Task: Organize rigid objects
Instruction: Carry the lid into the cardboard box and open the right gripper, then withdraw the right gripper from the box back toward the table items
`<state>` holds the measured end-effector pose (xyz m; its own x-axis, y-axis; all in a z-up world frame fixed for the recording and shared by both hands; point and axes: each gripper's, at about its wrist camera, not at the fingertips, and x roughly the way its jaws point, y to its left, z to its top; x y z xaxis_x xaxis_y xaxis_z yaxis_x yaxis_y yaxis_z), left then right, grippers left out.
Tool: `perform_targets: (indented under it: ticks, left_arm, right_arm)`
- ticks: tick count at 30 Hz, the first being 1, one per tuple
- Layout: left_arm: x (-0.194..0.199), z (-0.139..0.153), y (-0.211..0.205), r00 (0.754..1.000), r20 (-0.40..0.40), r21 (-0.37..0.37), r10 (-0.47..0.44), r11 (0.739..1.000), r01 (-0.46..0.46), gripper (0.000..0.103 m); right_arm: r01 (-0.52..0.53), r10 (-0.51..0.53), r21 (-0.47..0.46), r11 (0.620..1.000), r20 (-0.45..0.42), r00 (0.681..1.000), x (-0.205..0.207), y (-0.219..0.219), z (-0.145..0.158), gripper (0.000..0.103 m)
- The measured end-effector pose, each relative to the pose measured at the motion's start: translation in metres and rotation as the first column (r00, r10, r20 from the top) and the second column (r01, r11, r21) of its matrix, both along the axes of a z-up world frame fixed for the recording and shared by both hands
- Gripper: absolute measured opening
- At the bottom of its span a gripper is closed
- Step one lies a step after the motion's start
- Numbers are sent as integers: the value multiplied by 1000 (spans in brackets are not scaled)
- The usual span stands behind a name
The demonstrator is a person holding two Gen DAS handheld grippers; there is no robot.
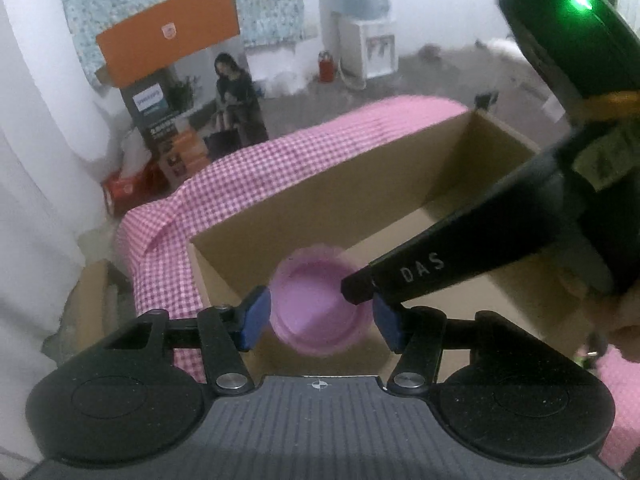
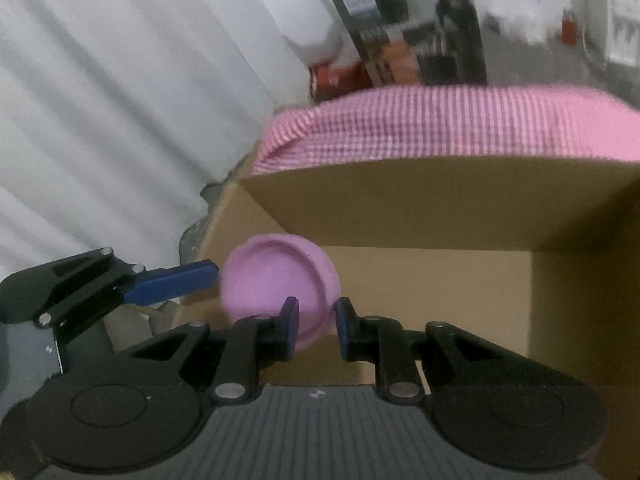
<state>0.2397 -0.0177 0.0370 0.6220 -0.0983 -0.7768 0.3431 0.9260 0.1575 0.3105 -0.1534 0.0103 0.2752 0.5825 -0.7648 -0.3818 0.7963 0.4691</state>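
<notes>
Clamped by the left gripper (image 1: 318,314) across its width: pink lid (image 1: 318,308). Pinched on the lid's rim toward five o'clock: right gripper (image 2: 317,330). Beneath and beyond, toward twelve o'clock: open cardboard box (image 1: 320,196), pink checkered cloth (image 1: 256,168) behind.

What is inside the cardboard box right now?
The cardboard box shows bare brown walls and floor. The pink lid, held above it, and both grippers hide part of the floor, so anything there stays unseen.
</notes>
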Motion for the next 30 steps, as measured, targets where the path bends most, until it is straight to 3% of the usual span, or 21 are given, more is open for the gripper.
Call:
perform_targets:
  ticks: [5,13,20,27,28,30]
  left_arm:
    - [13,-12,-3,1000,-16,67,9,998,-8,58]
    - [12,-6,8,999,-17,25,30,999,-30,67]
    - [-20,19,14,999,50,-17,6,1000,-5,76]
    - [-66,55,24,990,142,-78,16,997,-5,82]
    - [-75,60,25,988,157,-84,14,996,-1,84]
    - [-94,67,26,983,182,-99,9,995,9,86]
  right_arm:
    - [3,-2,9,1000,-72,997,21,9,-20,21]
    - [-6,10,46,999,-79,997,30,20,-25,21]
    - [2,-1,67,998,-4,1000,9,7,7,23]
    - [24,-37,107,994,127,991,-49,-29,60,25]
    - [27,-44,116,993,141,989,-59,-35,66,26]
    - [33,-57,143,989,173,983,-82,-46,77,40]
